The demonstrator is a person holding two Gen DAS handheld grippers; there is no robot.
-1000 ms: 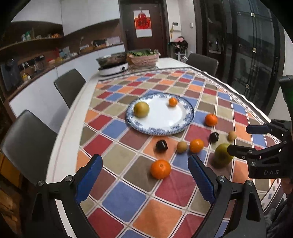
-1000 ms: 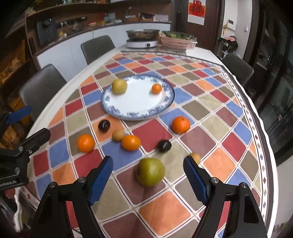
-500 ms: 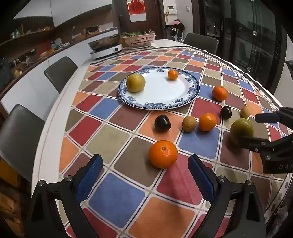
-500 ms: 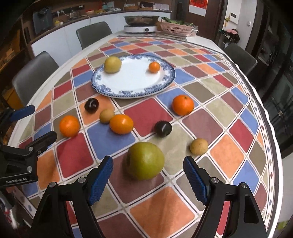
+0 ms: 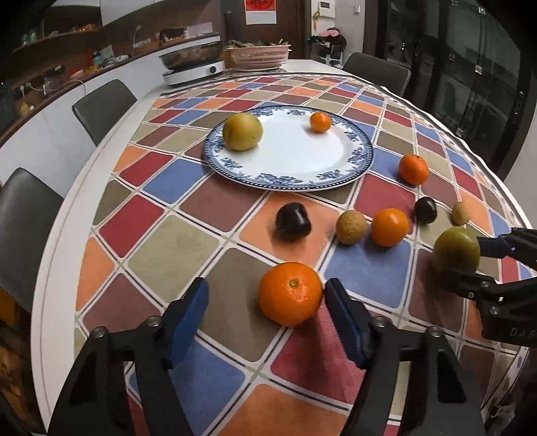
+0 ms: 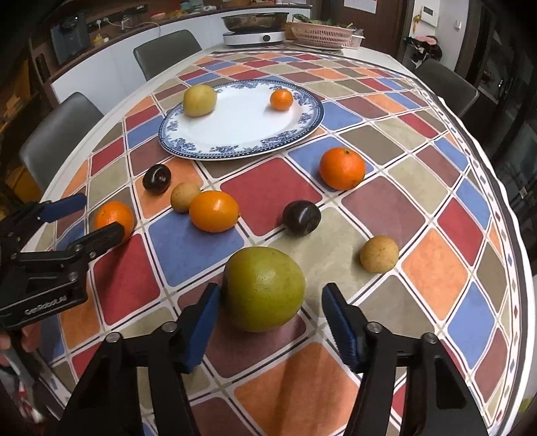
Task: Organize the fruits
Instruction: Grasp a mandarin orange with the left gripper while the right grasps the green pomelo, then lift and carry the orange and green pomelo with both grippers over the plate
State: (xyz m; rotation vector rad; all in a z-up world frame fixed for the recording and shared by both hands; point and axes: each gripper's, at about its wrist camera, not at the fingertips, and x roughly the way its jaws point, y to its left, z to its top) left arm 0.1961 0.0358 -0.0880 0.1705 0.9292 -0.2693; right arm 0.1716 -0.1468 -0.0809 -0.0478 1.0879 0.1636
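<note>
Not much lettering for us to go on: we can make out "GenRobot.AI" in white on the left gripper [image 6: 85, 218] body, and just "DAS" (rest cut off) on the right gripper [image 5: 483, 258]. The red door poster [image 5: 260, 10] is unreadable.

A glossy white ceramic-looking plate [image 5: 288, 157] with a blue patterned rim sits on a matt checked covering [image 5: 188, 208], possibly cloth or vinyl, over a smooth white worktop [image 5: 60, 241]. The nearest orange [image 5: 290, 293] has dimpled, slightly shiny peel. The green fruit [image 6: 263, 288] looks smooth with a dull sheen. A dark plum [image 5: 293, 221] is glossy. Each tool has matt black plastic-looking arms, metal screws and ridged blue pads [image 6: 342, 330].
</note>
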